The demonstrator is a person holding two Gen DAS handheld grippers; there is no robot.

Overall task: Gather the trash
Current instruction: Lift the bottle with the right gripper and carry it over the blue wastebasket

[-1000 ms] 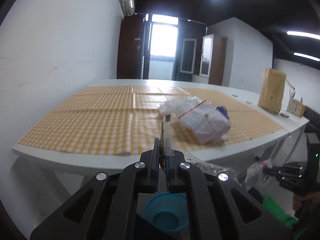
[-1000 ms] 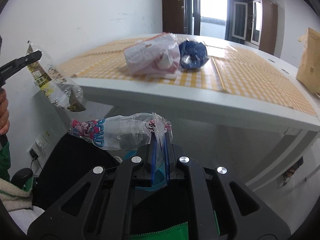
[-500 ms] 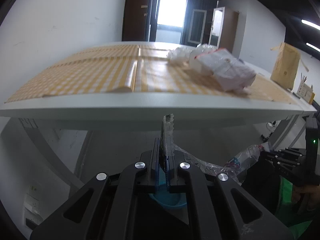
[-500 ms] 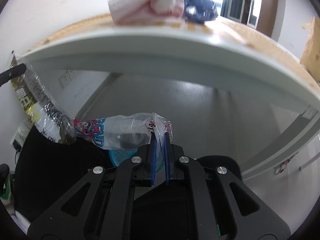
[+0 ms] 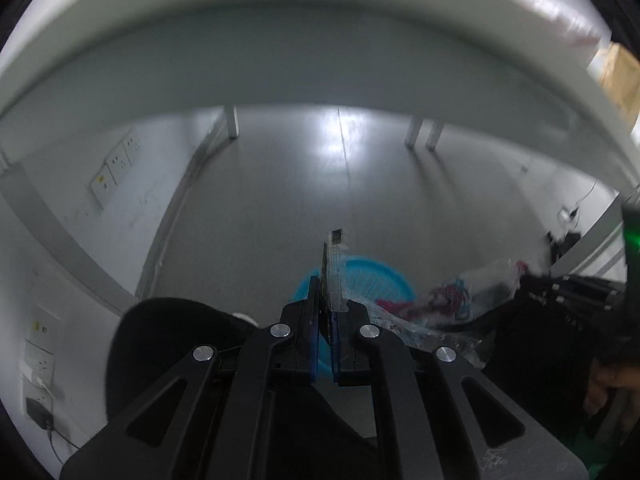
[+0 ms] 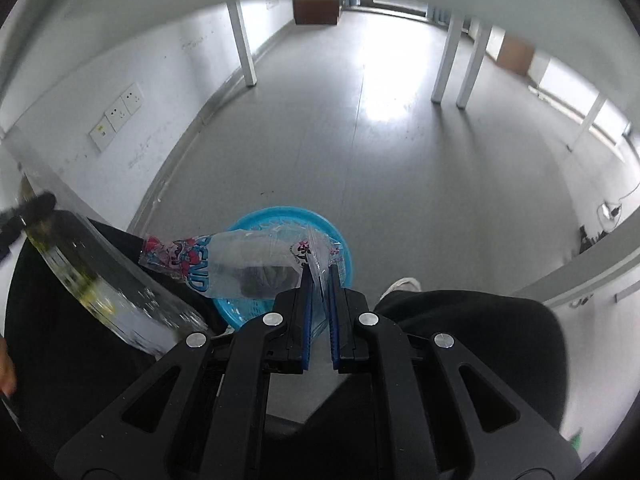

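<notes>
My left gripper [image 5: 327, 280] is shut on a clear plastic wrapper [image 5: 335, 264] with yellow print, held edge-on above a blue basket [image 5: 360, 276] on the floor. That wrapper also shows blurred at the left of the right wrist view [image 6: 100, 292]. My right gripper [image 6: 319, 276] holds a clear bread bag [image 6: 240, 260] with red and blue print over the blue basket [image 6: 288, 216]; the jaws stand slightly apart with the bag's edge between them. The bag also shows at the right of the left wrist view [image 5: 472, 292].
The white table's underside [image 5: 320, 60] arches overhead, with its legs [image 6: 246, 48] standing on the grey floor. Wall sockets [image 6: 116, 116] are on the left wall. The person's black-clad knees [image 6: 480, 320] flank the basket. More trash lies blurred on the tabletop [image 5: 552, 8].
Both grippers have dropped from table height to below the table edge and now point down at the blue basket. The right jaws have parted slightly around the bag.
</notes>
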